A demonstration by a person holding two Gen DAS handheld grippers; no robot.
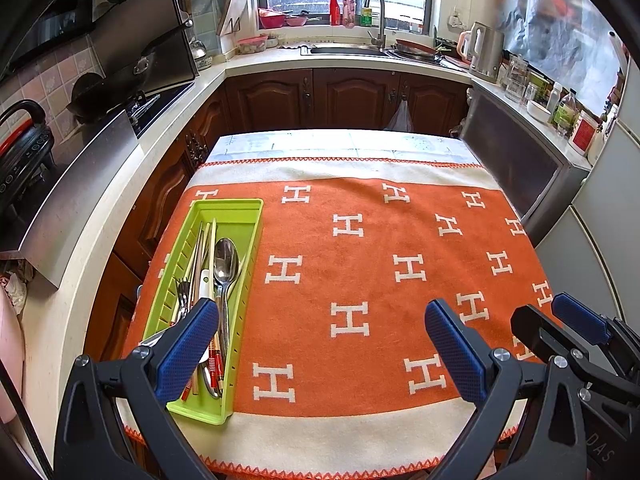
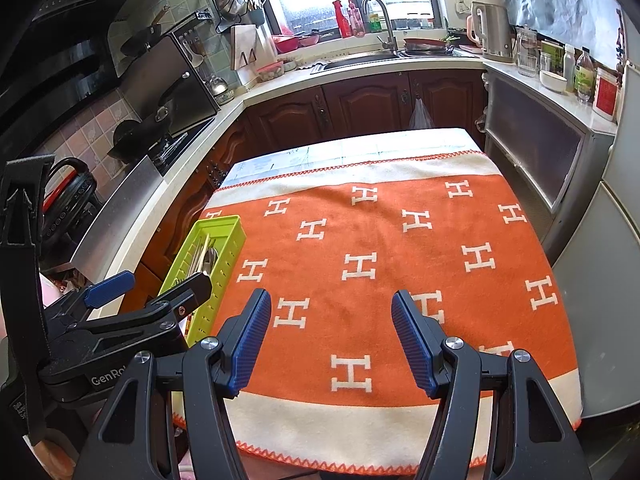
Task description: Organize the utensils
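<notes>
A lime green utensil tray lies on the left side of an orange cloth with white H marks. In it lie a steel spoon, a fork, pale chopsticks and red-patterned handles. My left gripper is open over the cloth's near edge, with its left finger above the tray's near end and nothing between the pads. My right gripper is open and empty over bare cloth to the right. The right wrist view also shows the tray and the left gripper.
The cloth covers a small table in a U-shaped kitchen. A white counter with a stove runs along the left, and a sink sits at the back. A steel-fronted cabinet and a fridge stand close on the right.
</notes>
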